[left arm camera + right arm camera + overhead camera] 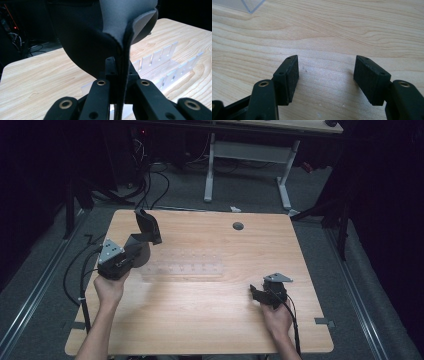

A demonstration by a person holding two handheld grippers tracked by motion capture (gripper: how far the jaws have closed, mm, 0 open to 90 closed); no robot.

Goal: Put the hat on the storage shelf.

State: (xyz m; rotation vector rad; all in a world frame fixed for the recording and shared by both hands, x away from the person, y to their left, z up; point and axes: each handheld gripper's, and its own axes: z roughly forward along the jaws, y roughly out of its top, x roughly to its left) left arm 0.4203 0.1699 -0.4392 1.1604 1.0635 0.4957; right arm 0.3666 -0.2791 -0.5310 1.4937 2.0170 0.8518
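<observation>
The wooden desk (200,315) carries a clear plastic slotted rack (182,269), faint and hard to make out in the high view; in the left gripper view its two notched walls (160,56) show more plainly, partly hidden behind the gripper. A dark felt-like piece (145,232), black outside and grey inside, is held up off the desk at the left rear, above the rack's left end. In the left gripper view it curls like a folded sheet (105,32), its top cut off by the frame, so its full shape cannot be told. Its long axis runs up and away from the gripper, toward the desk's far edge.

The left gripper (120,257) has its fingers (101,92) closed narrowly, pinching the lower edge of the felt piece between them.

The right gripper (267,292) sits low over the desk at the right front, its fingers (287,77) spread wide with bare wood between them, gripping nothing.
</observation>
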